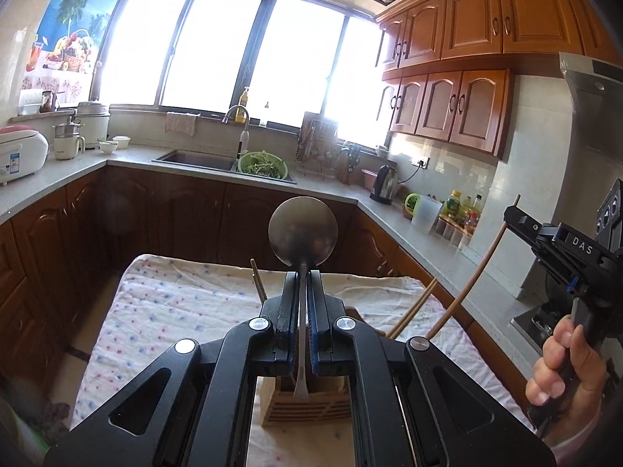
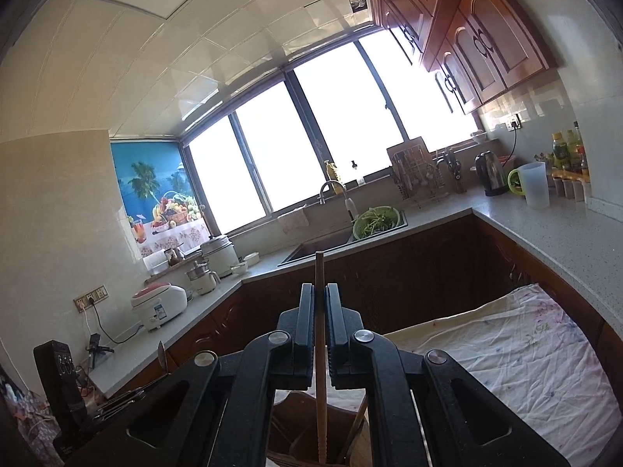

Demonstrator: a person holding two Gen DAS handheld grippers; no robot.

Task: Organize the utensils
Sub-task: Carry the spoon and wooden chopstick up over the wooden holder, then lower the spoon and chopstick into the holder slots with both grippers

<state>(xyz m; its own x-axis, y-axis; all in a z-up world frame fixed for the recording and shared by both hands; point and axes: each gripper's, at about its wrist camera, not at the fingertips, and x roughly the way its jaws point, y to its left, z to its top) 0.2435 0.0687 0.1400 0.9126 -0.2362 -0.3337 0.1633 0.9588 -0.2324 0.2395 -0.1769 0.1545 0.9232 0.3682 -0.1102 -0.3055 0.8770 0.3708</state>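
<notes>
My left gripper (image 1: 303,272) is shut on the handle of a steel spoon (image 1: 303,231), bowl pointing up. The handle's white end hangs down into a slatted wooden utensil holder (image 1: 307,404) on the cloth-covered table (image 1: 175,303). My right gripper (image 2: 320,286) is shut on a wooden chopstick (image 2: 320,350) whose lower end reaches into the holder (image 2: 296,420). In the left wrist view the right gripper (image 1: 510,214) holds that chopstick (image 1: 479,268) slanted over the holder. Other chopsticks (image 1: 412,311) lean out of the holder.
Kitchen counters wrap around the table. A sink (image 1: 194,157) with a green colander (image 1: 263,165), a dish rack (image 1: 317,148), a kettle (image 1: 383,183), a plastic jug (image 1: 426,214), bottles (image 1: 463,206), and rice cookers (image 1: 15,153) stand on them.
</notes>
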